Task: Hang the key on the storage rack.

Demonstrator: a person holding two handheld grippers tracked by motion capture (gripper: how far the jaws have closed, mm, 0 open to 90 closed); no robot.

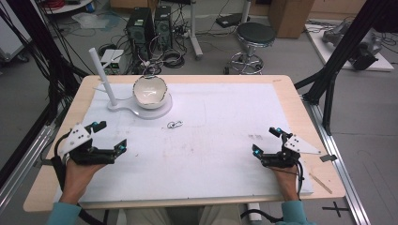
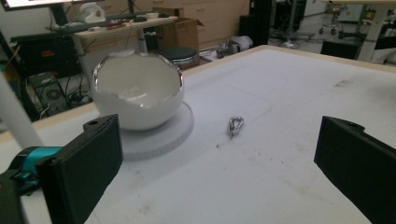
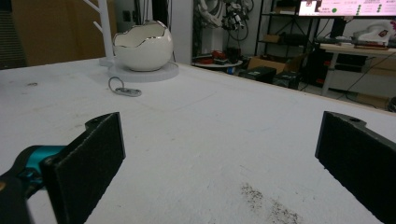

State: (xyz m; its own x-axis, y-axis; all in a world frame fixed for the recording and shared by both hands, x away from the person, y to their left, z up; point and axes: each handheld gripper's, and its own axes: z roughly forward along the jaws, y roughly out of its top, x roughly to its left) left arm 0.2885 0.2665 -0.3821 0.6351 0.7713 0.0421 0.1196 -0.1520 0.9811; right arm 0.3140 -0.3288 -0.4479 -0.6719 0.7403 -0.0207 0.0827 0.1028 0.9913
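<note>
**Both grippers held wide, clip lying free on the mat**

Part of the scene is cut off or hard to read. In the left gripper view the post [image 2: 14,116] is seen only as a pale blur at the frame edge, and the near rim of the base [image 2: 182,128] is partly hidden behind that gripper's own jaw. The clip [image 1: 175,124] is too small in the high view for its shape to be made out; in the right gripper view a ring and a link can be told apart on it.

The left gripper [image 1: 109,136] is held at the near left of the mat [image 1: 220,154], jaws spread wide with nothing between them. The right gripper [image 1: 266,140] is held at the near right, likewise spread wide and empty. Each is gripped by a hand [image 1: 77,176] coming in from the bottom edge.

The clip lies flat on the mat, just beside the base and apart from it, in front of the egg-shaped bowl [image 1: 150,91] that stands on that base. It is seen well ahead of the left fingers [image 2: 79,168], between the two jaws' lines of sight, and far from the right fingers [image 3: 86,161], toward their left.
</note>
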